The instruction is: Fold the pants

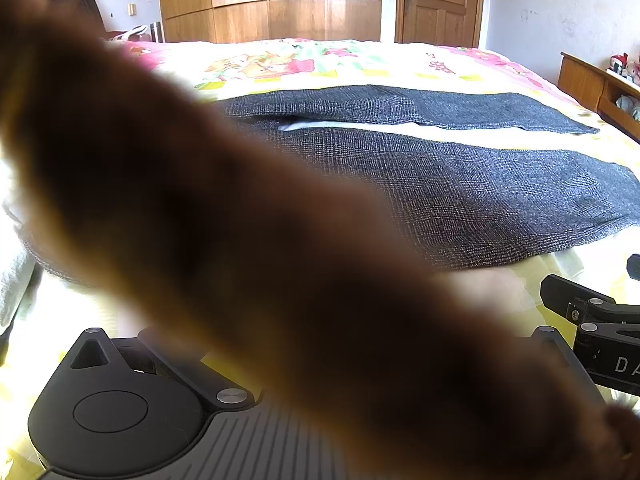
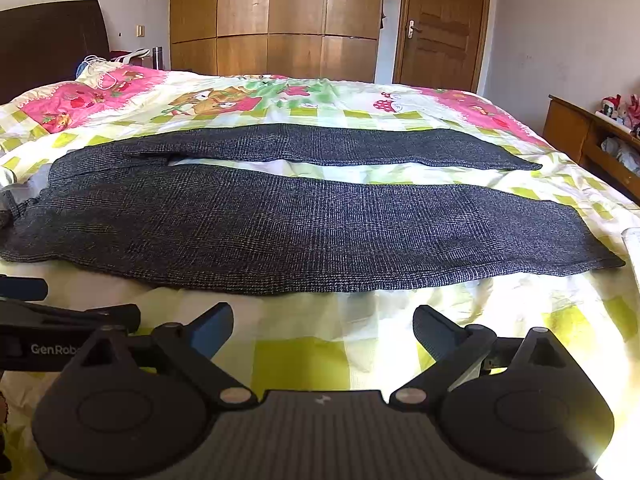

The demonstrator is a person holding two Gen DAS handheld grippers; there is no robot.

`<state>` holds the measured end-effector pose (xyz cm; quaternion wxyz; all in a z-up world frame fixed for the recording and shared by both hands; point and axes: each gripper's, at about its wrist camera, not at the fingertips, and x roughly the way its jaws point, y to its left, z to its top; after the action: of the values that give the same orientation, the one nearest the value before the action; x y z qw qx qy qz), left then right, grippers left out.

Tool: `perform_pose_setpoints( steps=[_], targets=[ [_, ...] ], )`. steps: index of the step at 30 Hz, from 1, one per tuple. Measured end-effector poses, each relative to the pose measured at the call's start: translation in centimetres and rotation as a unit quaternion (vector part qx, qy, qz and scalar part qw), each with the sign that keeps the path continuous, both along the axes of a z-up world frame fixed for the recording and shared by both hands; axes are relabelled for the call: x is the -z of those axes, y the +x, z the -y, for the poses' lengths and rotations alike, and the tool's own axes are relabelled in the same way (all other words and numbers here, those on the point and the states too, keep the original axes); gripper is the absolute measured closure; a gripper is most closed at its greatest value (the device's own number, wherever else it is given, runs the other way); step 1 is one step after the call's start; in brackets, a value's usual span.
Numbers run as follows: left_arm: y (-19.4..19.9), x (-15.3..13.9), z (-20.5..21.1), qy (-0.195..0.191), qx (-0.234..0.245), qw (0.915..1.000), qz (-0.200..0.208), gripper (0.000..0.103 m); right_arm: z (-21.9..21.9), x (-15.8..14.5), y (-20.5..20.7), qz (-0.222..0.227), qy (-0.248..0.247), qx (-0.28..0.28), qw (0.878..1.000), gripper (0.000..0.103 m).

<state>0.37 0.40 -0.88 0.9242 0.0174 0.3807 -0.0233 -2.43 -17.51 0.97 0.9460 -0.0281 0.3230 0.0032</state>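
Readable in white on the black plastic body of the left claw (image 2: 24, 350), at the left edge of the right wrist view: "GenRob", cut off by the right claw's own frame. On another black claw body (image 1: 616, 364) in the left wrist view: "DA", cut off by the picture's edge.

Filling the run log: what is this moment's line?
pants: flat on bed, unfolded | right gripper: open, empty | left gripper: open | left wrist view: blocked

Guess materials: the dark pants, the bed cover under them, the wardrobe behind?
Pants: looks like woven wool-type suiting, matte; a fine grey check and coarse weave show. Bed cover: likely thin printed cotton, matte; cartoon print, green checks, soft creases. Wardrobe: wood or wood veneer, semi-gloss; visible grain and a light sheen. Solid or veneer cannot be told.
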Motion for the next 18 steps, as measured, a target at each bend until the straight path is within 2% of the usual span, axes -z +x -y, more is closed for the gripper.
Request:
perform_pose_setpoints(
  steps=[18],
  targets=[
    [-0.02, -0.01, 0.41, -0.004, 0.002, 1.0, -0.001, 0.0, 0.18, -0.01, 0.07, -0.004, 0.015, -0.001, 1.0, 0.0]
  ],
)
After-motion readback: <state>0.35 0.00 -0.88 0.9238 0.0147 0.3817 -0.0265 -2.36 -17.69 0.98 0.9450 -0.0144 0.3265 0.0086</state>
